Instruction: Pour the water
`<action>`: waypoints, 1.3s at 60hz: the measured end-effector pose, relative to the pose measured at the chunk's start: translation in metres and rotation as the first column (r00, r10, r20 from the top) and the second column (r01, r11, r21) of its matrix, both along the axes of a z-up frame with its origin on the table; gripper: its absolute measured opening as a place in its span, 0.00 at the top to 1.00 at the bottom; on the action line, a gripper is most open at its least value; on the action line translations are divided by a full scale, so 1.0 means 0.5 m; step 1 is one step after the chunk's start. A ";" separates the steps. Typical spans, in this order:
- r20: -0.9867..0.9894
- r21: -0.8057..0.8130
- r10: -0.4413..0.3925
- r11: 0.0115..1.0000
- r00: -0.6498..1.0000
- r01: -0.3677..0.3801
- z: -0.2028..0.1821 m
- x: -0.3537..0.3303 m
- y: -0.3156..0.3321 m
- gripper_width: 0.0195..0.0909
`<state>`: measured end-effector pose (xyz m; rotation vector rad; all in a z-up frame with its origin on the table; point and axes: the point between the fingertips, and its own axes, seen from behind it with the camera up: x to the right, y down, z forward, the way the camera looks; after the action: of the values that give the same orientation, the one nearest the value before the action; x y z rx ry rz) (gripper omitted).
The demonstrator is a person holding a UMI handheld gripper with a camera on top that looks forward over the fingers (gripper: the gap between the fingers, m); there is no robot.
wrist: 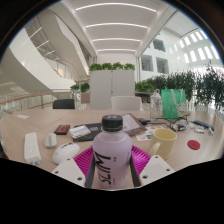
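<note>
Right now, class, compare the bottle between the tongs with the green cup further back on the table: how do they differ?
The bottle is whitish with a dark cap; the green cup is translucent green and looks open-topped. The bottle stands close, between the tongs, whose pink pads flank it; the green cup stands well beyond them, nothing around it. The bottle carries dark lettering; the green cup looks plain. Both stand upright on the table.

Bright, even daylight from ceiling strips (115,24) and tall windows (190,45), with strong fisheye bending toward the edges
</note>
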<state>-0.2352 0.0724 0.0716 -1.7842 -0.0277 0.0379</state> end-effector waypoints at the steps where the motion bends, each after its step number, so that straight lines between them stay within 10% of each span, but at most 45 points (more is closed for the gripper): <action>1: 0.001 0.002 0.003 1.000 1.000 -0.003 -0.003 0.003 0.002 0.50; 26: -0.268 -0.087 0.071 0.991 0.961 -0.097 0.027 -0.037 0.072 0.71; 41: -0.981 -0.128 -0.107 0.984 0.161 -0.124 0.173 0.091 0.187 0.71; 52: -0.838 -0.202 -0.264 0.963 -0.478 -0.178 0.184 0.115 0.212 0.71; 78: -0.651 -0.159 -0.241 0.970 -0.720 -0.181 0.221 0.160 0.200 0.71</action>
<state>-0.1551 0.1726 0.1822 -0.9617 1.7608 2.0202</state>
